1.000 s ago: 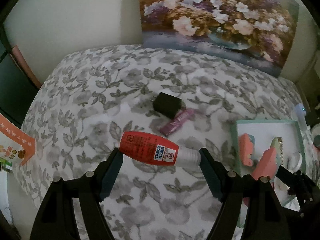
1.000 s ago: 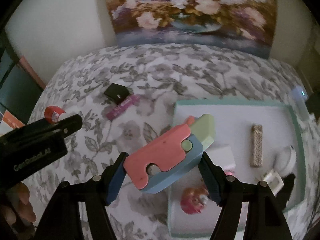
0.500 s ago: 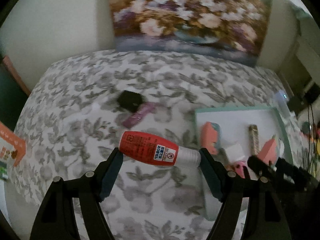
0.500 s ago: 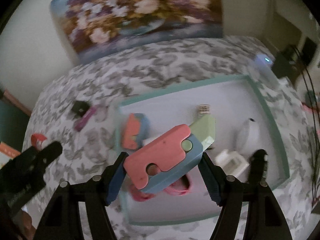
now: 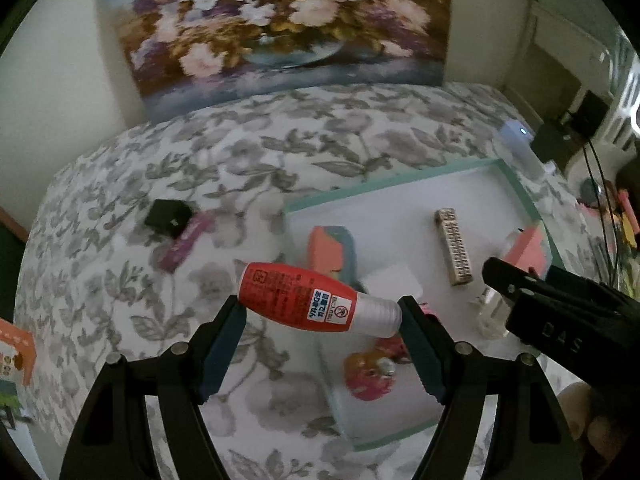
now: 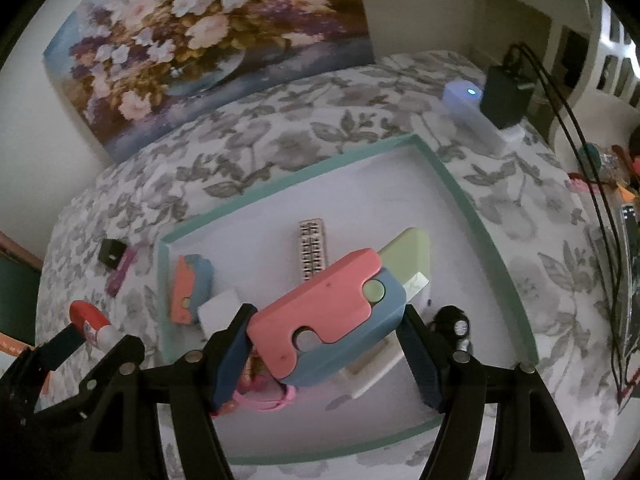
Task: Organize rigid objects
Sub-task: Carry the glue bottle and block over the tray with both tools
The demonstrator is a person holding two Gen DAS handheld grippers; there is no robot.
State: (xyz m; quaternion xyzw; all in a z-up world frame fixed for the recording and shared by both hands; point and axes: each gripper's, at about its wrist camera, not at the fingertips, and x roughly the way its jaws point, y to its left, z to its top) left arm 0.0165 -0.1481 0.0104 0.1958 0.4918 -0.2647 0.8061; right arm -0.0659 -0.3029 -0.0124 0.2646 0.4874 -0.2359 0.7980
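My left gripper is shut on a red bottle with a silver cap, held crosswise above the left edge of the teal-rimmed tray. My right gripper is shut on a pink, blue and pale green toy, held over the middle of the tray. In the tray lie a similar pink and blue toy, a patterned stick, a white block, a pink item and a white piece. The left gripper with the bottle shows at the left of the right wrist view.
A black cube and a purple bar lie on the floral cloth left of the tray. A white device with a blue light and a black adapter with cables stand at the far right. A flower painting leans against the back wall.
Both grippers have moved right with their loads. The right gripper now hangs over the tray's middle; the left gripper has come to the tray's left edge.
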